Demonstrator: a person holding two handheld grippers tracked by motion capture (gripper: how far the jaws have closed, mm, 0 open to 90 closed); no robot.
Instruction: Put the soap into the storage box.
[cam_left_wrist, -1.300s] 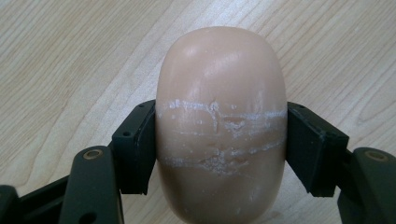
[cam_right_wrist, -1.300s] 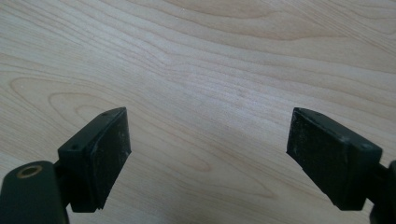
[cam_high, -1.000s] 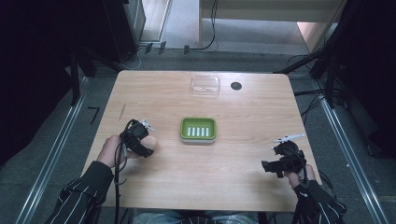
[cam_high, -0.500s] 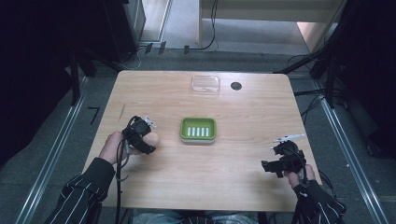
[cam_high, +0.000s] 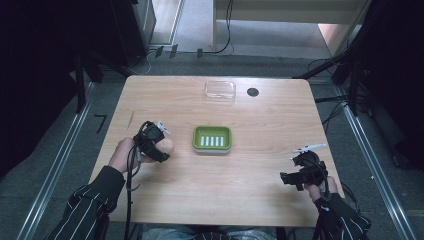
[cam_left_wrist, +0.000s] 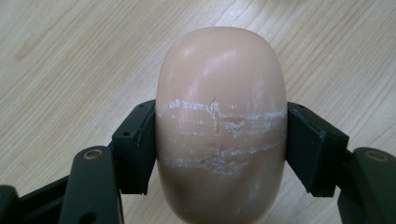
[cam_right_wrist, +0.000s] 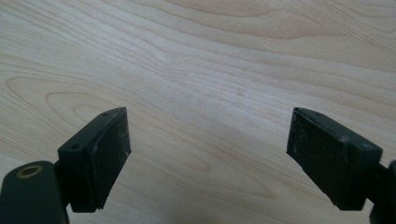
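A pale peach oval soap bar (cam_left_wrist: 219, 121) with white scuff lines sits between the jaws of my left gripper (cam_left_wrist: 219, 149), which is shut on its sides. From above, that gripper (cam_high: 159, 145) holds the soap (cam_high: 166, 145) just left of a green slotted soap dish (cam_high: 212, 139) near the table's middle. My right gripper (cam_high: 295, 175) rests near the front right of the table. In its own view the right gripper (cam_right_wrist: 208, 154) stands wide open over bare wood, nothing between the jaws.
A clear plastic lid or box (cam_high: 220, 91) lies at the back of the wooden table (cam_high: 250, 200), with a small black round disc (cam_high: 253, 92) to its right. Cables trail from both grippers toward the front edge.
My left gripper has carried the soap a little to the right, closer to the green dish. The right gripper has stayed in place.
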